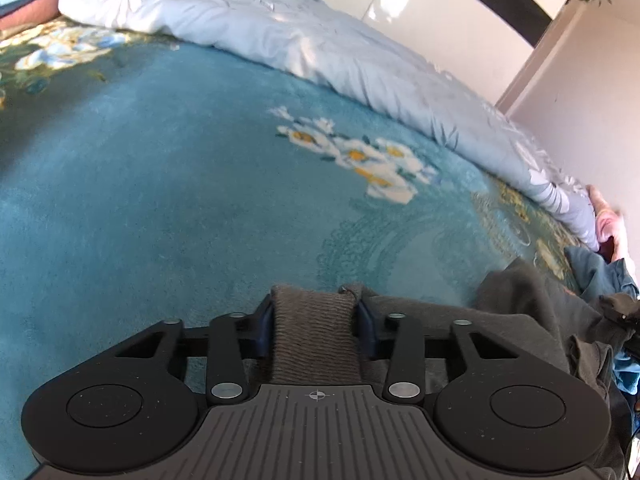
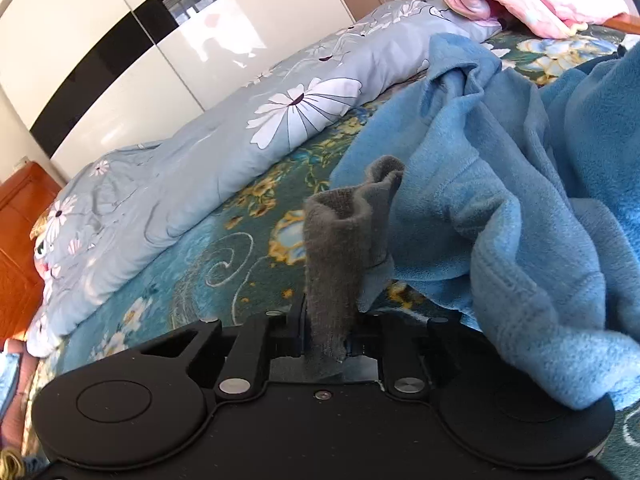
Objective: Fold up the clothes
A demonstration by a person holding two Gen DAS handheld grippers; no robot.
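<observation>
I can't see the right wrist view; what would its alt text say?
The right gripper pinches a strip of grey knit fabric that stands up between its fingers, above a bed with a teal floral blanket. A rumpled blue fleece garment fills the right side, and a grey-blue flowered duvet lies along the far edge.
</observation>
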